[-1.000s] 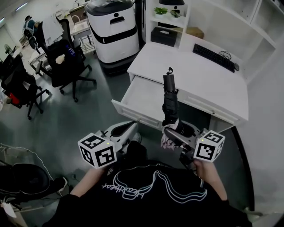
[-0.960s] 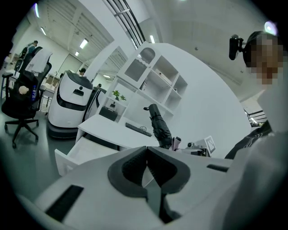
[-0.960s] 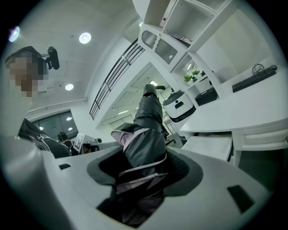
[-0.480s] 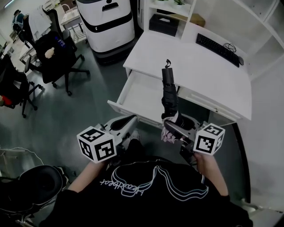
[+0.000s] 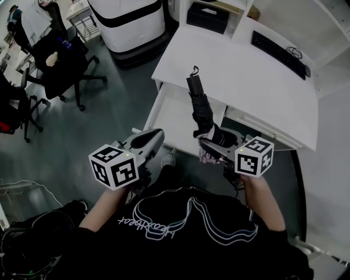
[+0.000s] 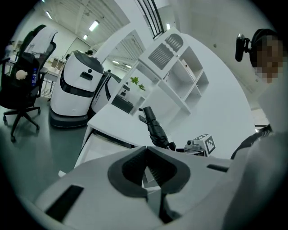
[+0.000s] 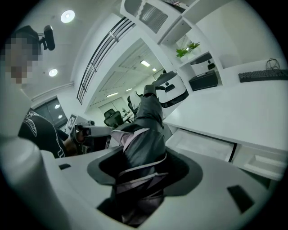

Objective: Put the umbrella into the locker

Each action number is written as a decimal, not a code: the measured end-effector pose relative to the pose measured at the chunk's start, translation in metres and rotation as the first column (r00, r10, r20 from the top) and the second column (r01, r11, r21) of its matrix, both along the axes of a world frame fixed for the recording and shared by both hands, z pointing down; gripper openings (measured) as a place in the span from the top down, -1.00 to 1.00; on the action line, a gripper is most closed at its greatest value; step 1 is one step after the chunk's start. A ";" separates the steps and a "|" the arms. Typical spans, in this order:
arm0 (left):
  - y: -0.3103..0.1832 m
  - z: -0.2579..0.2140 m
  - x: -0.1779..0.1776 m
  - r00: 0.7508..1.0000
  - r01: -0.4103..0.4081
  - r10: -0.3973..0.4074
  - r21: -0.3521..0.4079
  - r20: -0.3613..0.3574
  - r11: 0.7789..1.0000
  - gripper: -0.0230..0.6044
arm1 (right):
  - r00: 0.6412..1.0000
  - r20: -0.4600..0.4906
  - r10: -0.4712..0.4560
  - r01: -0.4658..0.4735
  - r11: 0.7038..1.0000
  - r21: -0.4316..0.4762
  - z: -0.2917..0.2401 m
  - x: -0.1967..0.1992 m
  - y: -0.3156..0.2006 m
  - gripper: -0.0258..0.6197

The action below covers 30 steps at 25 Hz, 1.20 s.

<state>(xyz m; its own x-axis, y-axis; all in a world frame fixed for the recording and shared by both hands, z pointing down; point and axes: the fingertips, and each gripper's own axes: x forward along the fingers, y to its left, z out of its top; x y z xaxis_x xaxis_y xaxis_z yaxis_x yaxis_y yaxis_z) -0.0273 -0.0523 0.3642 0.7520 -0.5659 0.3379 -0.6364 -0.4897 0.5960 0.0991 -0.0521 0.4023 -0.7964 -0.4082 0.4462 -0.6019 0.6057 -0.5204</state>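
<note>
A folded black umbrella (image 5: 199, 106) with a hooked strap at its tip stands up and forward from my right gripper (image 5: 210, 147), which is shut on its pinkish lower end. It hangs over the open white drawer (image 5: 174, 117) of the desk (image 5: 246, 82). In the right gripper view the umbrella (image 7: 146, 130) fills the space between the jaws, with the drawer (image 7: 202, 141) beyond. My left gripper (image 5: 147, 139) is shut and empty, just left of the drawer's front. The left gripper view shows its closed tips (image 6: 146, 148) and the umbrella (image 6: 155, 128) ahead.
A large white and black machine (image 5: 128, 22) stands left of the desk. Black office chairs (image 5: 60, 60) are on the grey floor at far left. A keyboard (image 5: 279, 46) lies on the desk top, and a black box (image 5: 205, 13) sits on the shelf behind.
Both grippers have moved forward and lower toward the desk. The umbrella has gone with the right gripper and now leans over the open drawer. Neither gripper's jaws have changed.
</note>
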 end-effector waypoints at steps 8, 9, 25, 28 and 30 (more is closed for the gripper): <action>-0.041 0.030 -0.030 1.000 0.019 -0.018 -0.069 0.015 0.997 0.91 | 0.981 -0.169 -0.091 0.085 0.995 -0.043 0.050 -0.021 -0.038 0.10; -0.045 0.033 -0.032 1.000 0.021 -0.020 -0.078 0.012 0.997 0.91 | 0.974 -0.202 -0.102 0.095 0.994 -0.045 0.056 -0.021 -0.042 0.10; -0.105 0.056 -0.077 0.998 0.057 -0.058 -0.147 -0.006 0.987 0.91 | 0.796 -0.513 -0.322 0.250 0.946 -0.205 0.179 -0.039 -0.073 0.10; -0.115 0.061 -0.080 0.998 0.052 -0.054 -0.158 -0.009 0.986 0.91 | 0.788 -0.524 -0.323 0.219 0.942 -0.253 0.202 -0.037 -0.073 0.10; -0.121 0.065 -0.081 0.999 0.047 -0.048 -0.165 -0.002 0.985 0.91 | 0.776 -0.541 -0.325 0.204 0.940 -0.272 0.217 -0.035 -0.075 0.10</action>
